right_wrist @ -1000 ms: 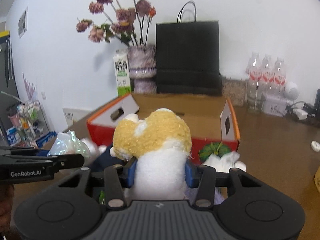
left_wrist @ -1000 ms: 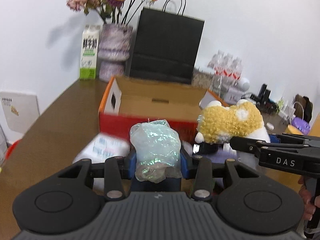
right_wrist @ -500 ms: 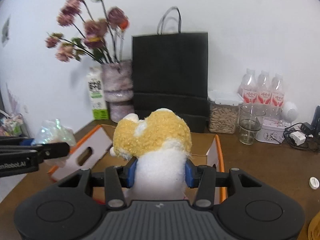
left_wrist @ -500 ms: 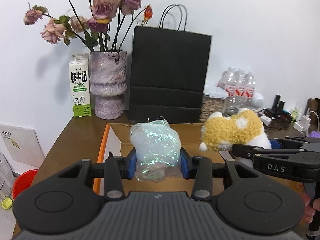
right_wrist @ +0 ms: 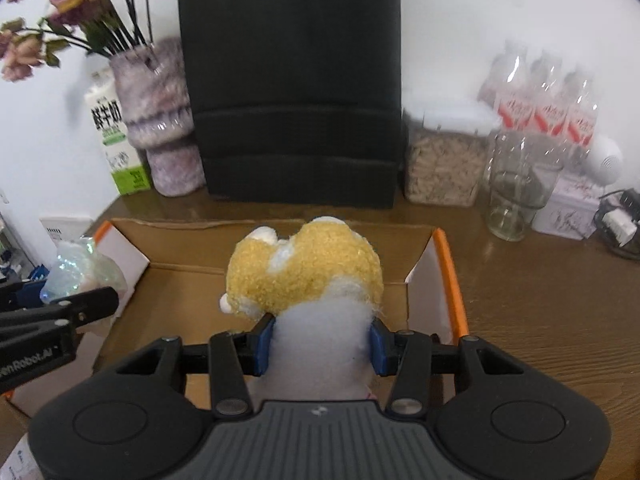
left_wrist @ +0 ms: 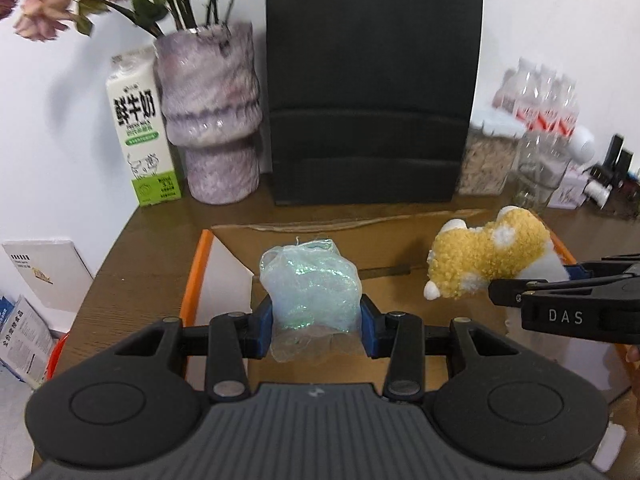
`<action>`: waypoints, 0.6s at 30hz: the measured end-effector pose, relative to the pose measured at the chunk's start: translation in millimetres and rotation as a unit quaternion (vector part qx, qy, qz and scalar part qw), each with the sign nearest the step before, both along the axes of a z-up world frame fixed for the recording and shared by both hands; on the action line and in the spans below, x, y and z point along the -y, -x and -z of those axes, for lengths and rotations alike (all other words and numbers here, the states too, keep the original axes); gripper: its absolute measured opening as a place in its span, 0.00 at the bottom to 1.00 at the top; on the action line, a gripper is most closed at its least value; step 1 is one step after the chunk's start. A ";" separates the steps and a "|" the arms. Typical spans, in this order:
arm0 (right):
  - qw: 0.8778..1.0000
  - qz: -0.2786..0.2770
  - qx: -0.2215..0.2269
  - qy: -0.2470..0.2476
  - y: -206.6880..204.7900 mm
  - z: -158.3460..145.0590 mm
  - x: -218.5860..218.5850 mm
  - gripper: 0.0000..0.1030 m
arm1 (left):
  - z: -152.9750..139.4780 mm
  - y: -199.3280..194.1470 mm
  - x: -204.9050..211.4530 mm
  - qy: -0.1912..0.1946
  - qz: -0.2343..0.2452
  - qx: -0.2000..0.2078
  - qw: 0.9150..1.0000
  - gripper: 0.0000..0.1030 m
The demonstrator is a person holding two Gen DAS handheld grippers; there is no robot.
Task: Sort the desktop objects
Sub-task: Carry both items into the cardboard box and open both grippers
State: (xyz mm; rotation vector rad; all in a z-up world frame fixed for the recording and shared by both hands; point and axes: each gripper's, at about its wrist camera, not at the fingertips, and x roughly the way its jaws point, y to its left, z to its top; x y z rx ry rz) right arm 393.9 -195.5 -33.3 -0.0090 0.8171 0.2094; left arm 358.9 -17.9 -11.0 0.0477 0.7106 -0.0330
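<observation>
Left wrist view: the left tool (left_wrist: 316, 322) is closed on a crumpled wad of iridescent plastic film (left_wrist: 310, 284), its blue pads (left_wrist: 262, 330) pressing the lower flanks so the bulk stands up between them. The wad hangs over the open cardboard box (left_wrist: 200, 280), near the box's orange-edged left flap. To the box's right side, the right tool (left_wrist: 560, 280) holds a plush toy (left_wrist: 486, 258) above the same opening. Beyond the box's far wall stand a black paper bag (left_wrist: 372, 88), a marbled vase (left_wrist: 210, 116) and a milk carton (left_wrist: 140, 128).

I judge the film to be nearly weightless, springy and slick. It crushes rather than resists, so a hold low on the bunched middle, as here, seems safest; a pinch on a loose edge could slip.

Right wrist view: the right tool (right_wrist: 320, 340) grips the plush toy (right_wrist: 304, 276) by its white lower body, the yellow fuzzy head bulging above the pads (right_wrist: 378, 346). The toy sits over the middle of the cardboard box (right_wrist: 452, 276), whose brown floor shows bare beneath. At the box's left flap the left tool (right_wrist: 60, 312) carries the film wad (right_wrist: 80, 268). Past the box's far right corner, on the table (right_wrist: 540, 300), stand a drinking glass (right_wrist: 520, 196) and a jar of seeds (right_wrist: 442, 168).

The plush looks light, soft and compressible, and its nap should give good friction. Neither item seems fragile, so letting them fall into the box should do no harm.
</observation>
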 end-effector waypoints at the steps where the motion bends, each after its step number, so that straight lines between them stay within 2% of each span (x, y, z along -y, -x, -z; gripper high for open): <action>1: 1.000 -0.001 -0.004 0.002 -3.0 2.6 -1.4 0.44 | 2.7 -3.6 0.9 -0.003 -0.001 -0.004 1.000 0.41; 5: 1.000 -0.002 -0.020 0.015 -10.9 11.6 -6.6 0.44 | 14.0 -16.7 3.2 -0.010 -0.001 -0.025 1.000 0.44; 9: 0.999 0.003 -0.044 0.027 -20.1 20.3 -10.2 0.48 | 26.0 -25.7 6.2 -0.021 0.000 -0.048 0.999 0.55; 10: 0.998 0.004 -0.049 0.030 -21.5 22.0 -10.9 0.51 | 27.5 -26.5 6.7 -0.024 -0.001 -0.052 0.998 0.64; 12: 0.998 0.003 -0.052 0.034 -21.1 22.7 -11.4 0.67 | 28.3 -26.1 7.9 -0.030 0.001 -0.052 0.998 0.80; 13: 0.998 0.003 -0.046 0.036 -18.3 21.3 -11.5 0.80 | 27.4 -24.5 8.2 -0.033 0.002 -0.047 0.998 0.83; 14: 0.998 0.005 -0.038 0.043 -16.1 19.5 -11.4 0.82 | 25.5 -22.3 7.9 -0.036 0.001 -0.039 0.999 0.85; 15: 0.998 0.006 -0.031 0.048 -13.7 17.4 -11.1 0.82 | 23.9 -21.1 7.7 -0.039 -0.001 -0.033 0.999 0.95; 16: 0.998 0.007 -0.026 0.049 -12.0 15.3 -9.7 0.83 | 21.5 -19.4 6.8 -0.041 -0.005 -0.023 0.999 1.00; 18: 0.999 0.007 -0.019 0.043 -9.0 10.4 -5.9 0.90 | 16.0 -14.8 4.5 -0.039 -0.005 0.000 0.999 1.00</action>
